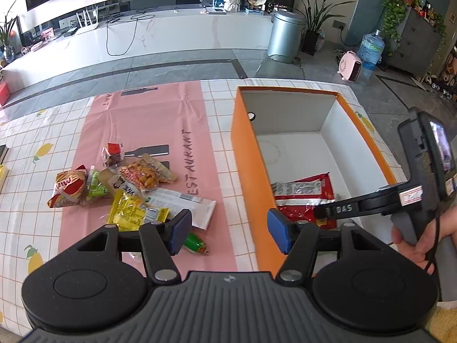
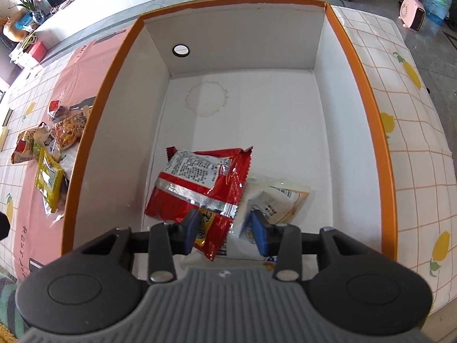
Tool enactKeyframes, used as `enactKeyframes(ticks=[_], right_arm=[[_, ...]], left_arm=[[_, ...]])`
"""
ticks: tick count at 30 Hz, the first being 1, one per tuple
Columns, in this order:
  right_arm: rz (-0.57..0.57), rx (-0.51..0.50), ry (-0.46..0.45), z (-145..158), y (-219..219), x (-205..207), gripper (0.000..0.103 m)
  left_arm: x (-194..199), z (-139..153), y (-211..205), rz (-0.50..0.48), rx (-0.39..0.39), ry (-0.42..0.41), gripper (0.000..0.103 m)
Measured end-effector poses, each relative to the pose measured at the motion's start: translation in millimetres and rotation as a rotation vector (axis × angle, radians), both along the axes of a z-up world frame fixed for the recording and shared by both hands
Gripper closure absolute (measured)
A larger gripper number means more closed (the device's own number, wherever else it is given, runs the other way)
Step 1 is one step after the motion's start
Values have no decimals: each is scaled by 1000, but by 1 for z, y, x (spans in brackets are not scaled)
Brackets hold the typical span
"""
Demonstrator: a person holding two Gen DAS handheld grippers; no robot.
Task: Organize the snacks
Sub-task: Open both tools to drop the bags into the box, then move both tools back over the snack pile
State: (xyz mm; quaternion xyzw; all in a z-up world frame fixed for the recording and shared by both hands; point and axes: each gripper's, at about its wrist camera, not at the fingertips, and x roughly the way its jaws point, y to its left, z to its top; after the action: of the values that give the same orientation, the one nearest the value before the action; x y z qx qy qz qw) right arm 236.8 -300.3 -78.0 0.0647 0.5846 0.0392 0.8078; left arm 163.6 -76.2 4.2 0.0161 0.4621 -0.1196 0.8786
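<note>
1. A pile of snacks [image 1: 122, 188] lies on the pink mat [image 1: 142, 120], just past the left gripper [image 1: 225, 231].
2. The left gripper's jaws are open with nothing in them, above the orange box's [image 1: 242, 154] left wall.
3. Inside the box, the red packet [image 2: 200, 188] lies between the right gripper's [image 2: 225, 228] jaws, which stand apart. A white packet [image 2: 274, 200] lies beside it.
</note>
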Motion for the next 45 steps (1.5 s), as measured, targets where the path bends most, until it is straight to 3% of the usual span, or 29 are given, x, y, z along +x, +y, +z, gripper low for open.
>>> enactKeyframes(ticks=[10,16,21,29,35,38,45], right_arm=[[34,-40,-100,46,18,-28,61],[79,-21,-302,97,46,-70,59],[143,-25,-476,115,89,-110,57],[250,-63,-603,95,162,-149,57],[266,-36,-575,63,195,-159,56],[277,-55,-550,48,207,-155,45],[275,-45,-502,29,222,-127,41]], left_arm=[[-20,16,25,-24,10,-67,32],[-38,26,45,-1,23,-167,32],[-52,25,64,30,46,-216,32],[-66,3,105,113,23,-193,32],[-72,-15,149,161,-61,-147,30],[-68,-21,165,181,-79,-116,25],[-54,-36,183,181,-123,-84,25]])
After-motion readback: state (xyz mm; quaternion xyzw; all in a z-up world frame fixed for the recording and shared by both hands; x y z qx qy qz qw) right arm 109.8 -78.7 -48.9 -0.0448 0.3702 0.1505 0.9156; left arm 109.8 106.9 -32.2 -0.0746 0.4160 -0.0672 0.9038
